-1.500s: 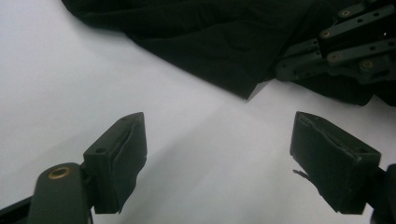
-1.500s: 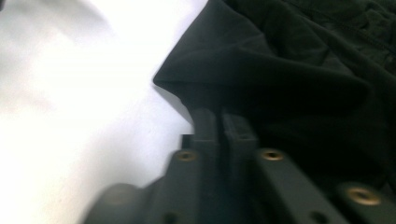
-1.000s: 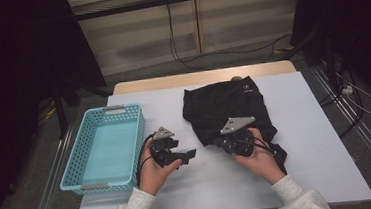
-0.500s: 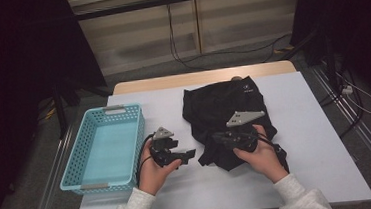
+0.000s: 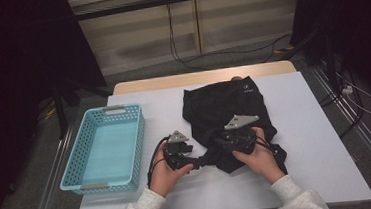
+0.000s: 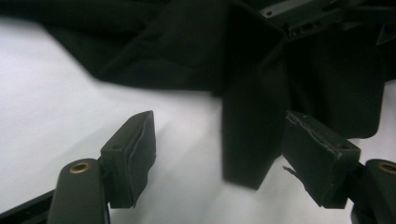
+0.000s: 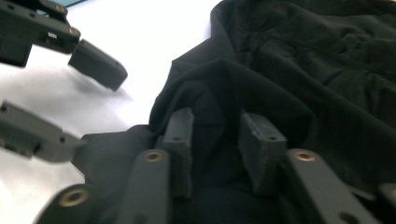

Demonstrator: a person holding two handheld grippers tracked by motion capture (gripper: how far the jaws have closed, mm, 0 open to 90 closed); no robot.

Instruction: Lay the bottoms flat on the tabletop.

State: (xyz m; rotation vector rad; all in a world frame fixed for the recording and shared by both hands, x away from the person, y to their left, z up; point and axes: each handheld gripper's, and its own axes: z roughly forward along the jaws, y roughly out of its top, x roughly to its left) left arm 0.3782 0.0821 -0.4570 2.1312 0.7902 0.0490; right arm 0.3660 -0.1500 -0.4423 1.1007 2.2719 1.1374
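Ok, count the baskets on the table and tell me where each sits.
1. A light-blue basket sits at the table's left edge, left of the left gripper and apart from the black garment. Nothing appears hidden.

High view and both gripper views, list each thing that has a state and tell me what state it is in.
black garment: crumpled on the table, a fold raised between the right gripper's jaws.
blue basket: upright, empty.
left gripper: open, jaws closing, beside the garment's edge.
right gripper: jaws just opening, fabric between them.
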